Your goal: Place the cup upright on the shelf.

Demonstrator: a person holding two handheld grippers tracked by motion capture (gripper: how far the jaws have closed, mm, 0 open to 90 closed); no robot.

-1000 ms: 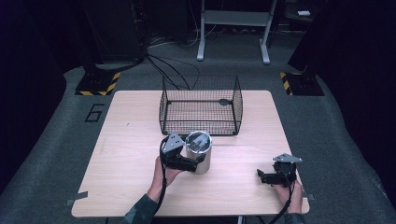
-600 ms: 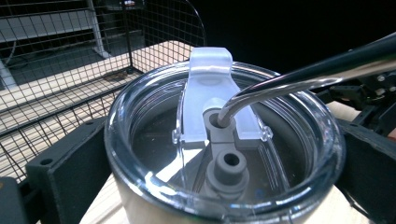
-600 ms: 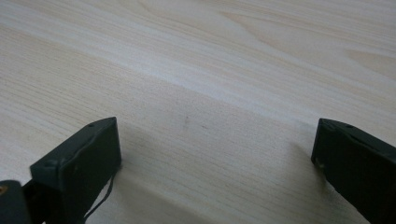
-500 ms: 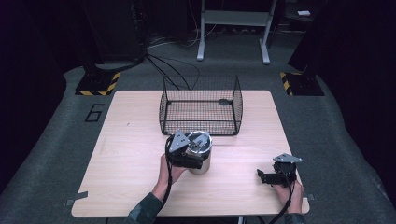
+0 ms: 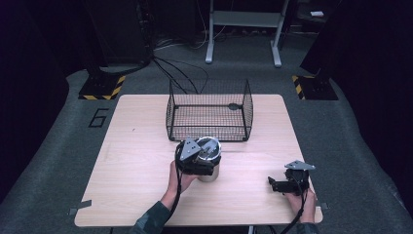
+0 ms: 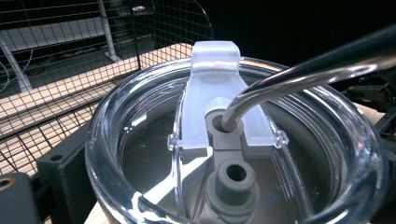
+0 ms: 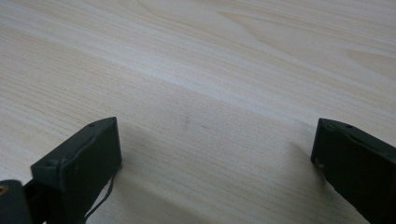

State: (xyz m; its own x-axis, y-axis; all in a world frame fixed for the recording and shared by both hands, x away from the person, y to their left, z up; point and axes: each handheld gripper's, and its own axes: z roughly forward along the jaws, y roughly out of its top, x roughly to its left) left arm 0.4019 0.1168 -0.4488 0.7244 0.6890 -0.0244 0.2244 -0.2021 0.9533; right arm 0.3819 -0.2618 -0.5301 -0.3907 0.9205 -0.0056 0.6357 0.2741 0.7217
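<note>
High view: a steel tumbler stands on the wooden table, just in front of the wire basket, with bare wood open to its left and toward the near edge. The left gripper comes in from the near side against the tumbler's left flank, hand wrapped under it. The right gripper rests low near the table's right front corner, well apart from the tumbler.

Left gripper view: the tumbler's clear lid sits between the jaws with a curved metal straw in its hole; whether the jaws press the cup I cannot tell.

Right gripper view: the jaws stand wide apart over bare wood.
</note>
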